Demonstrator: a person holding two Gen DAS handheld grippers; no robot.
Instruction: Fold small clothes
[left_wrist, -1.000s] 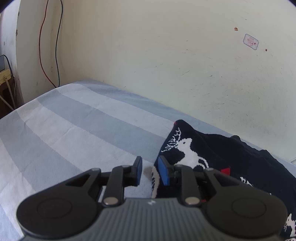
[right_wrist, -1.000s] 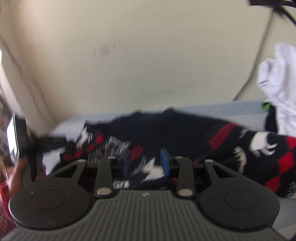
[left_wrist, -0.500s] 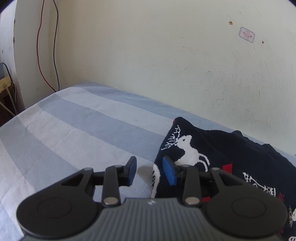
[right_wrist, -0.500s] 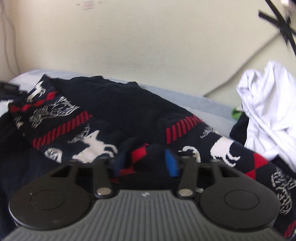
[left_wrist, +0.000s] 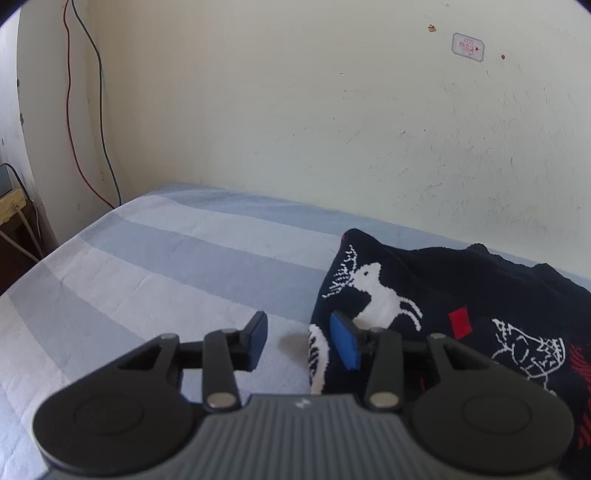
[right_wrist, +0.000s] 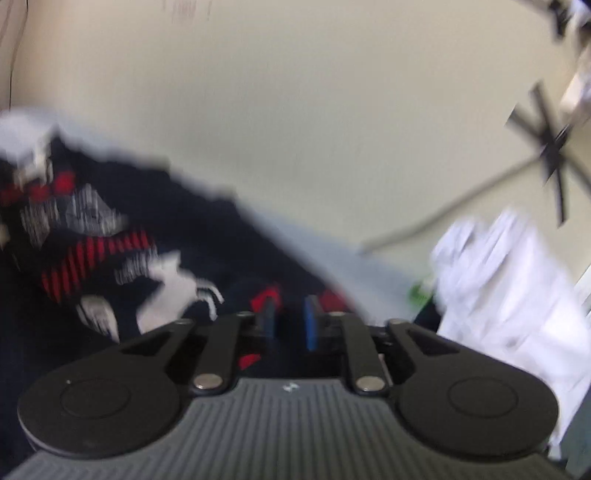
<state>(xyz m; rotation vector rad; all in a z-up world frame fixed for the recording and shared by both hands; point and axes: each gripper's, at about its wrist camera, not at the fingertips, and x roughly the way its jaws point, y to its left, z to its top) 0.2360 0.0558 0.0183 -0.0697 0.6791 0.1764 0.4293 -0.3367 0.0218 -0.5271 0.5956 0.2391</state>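
Note:
A dark navy knit sweater (left_wrist: 436, 291) with white reindeer and red patterns lies on the striped blue bed sheet (left_wrist: 155, 266). My left gripper (left_wrist: 299, 341) is open and empty, low over the sweater's left edge, its right finger over the knit. The sweater also shows in the blurred right wrist view (right_wrist: 147, 266). My right gripper (right_wrist: 290, 323) has its jaws close together with dark and red knit between them; it holds a fold of the sweater.
A cream wall (left_wrist: 295, 110) runs right behind the bed. Red and black cables (left_wrist: 85, 110) hang in the left corner. A pile of white clothes (right_wrist: 506, 288) lies to the right of the sweater, with a dark stand (right_wrist: 550, 147) above it.
My left gripper has opened wider and stayed by the sweater's edge. My right gripper has closed on a fold of the sweater and is swinging fast, blurring the view.

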